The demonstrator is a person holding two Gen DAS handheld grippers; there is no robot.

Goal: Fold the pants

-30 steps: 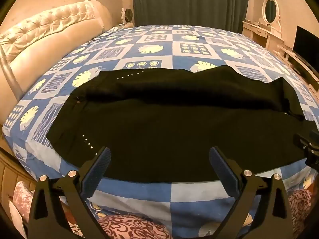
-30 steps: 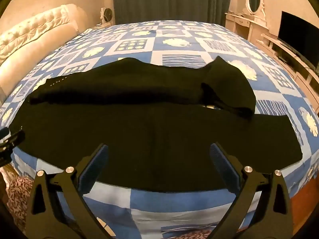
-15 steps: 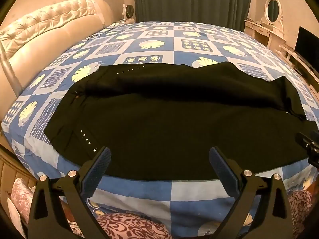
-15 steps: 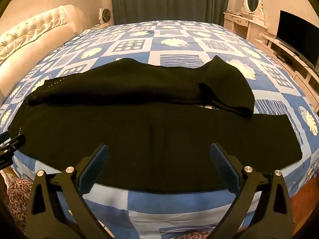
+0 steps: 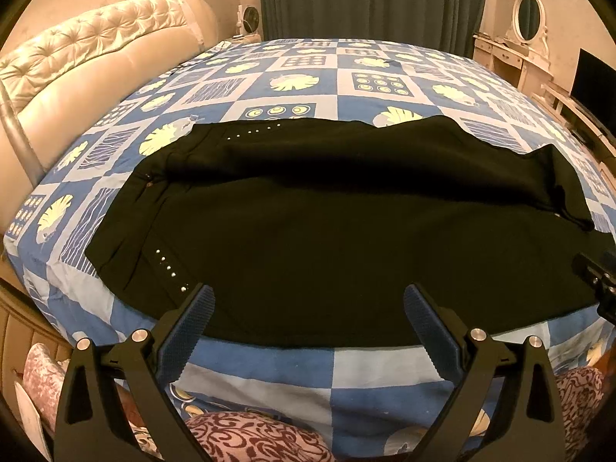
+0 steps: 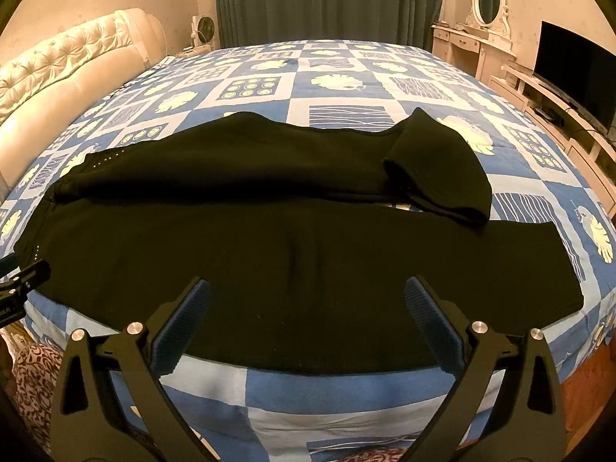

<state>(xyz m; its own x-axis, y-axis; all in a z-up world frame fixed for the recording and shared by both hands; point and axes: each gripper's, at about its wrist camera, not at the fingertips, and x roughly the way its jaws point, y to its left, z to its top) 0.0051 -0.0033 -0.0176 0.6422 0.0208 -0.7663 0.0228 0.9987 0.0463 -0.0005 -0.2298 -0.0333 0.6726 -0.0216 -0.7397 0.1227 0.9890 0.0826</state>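
Observation:
Black pants (image 5: 327, 231) lie spread sideways on the blue patterned bed, waist to the left with small studs (image 5: 169, 267), legs to the right. The far leg's end is folded back on itself (image 6: 439, 165). The near leg (image 6: 308, 269) lies flat along the bed's front edge. My left gripper (image 5: 308, 308) is open and empty, hovering over the pants' near edge toward the waist. My right gripper (image 6: 304, 300) is open and empty above the near leg's middle. Each gripper shows at the edge of the other's view.
The bedspread (image 5: 308, 77) covers the bed; a tufted cream headboard (image 5: 77, 61) stands at the left. A dressing table with mirror (image 6: 485, 34) and a TV (image 6: 569, 61) stand at the right. Dark curtains (image 6: 327, 0) hang behind. A patterned cushion (image 5: 250, 439) lies below the bed edge.
Both grippers have pulled back and risen slightly, so the pants sit farther off in both views. Both stayed open. The pants have not moved.

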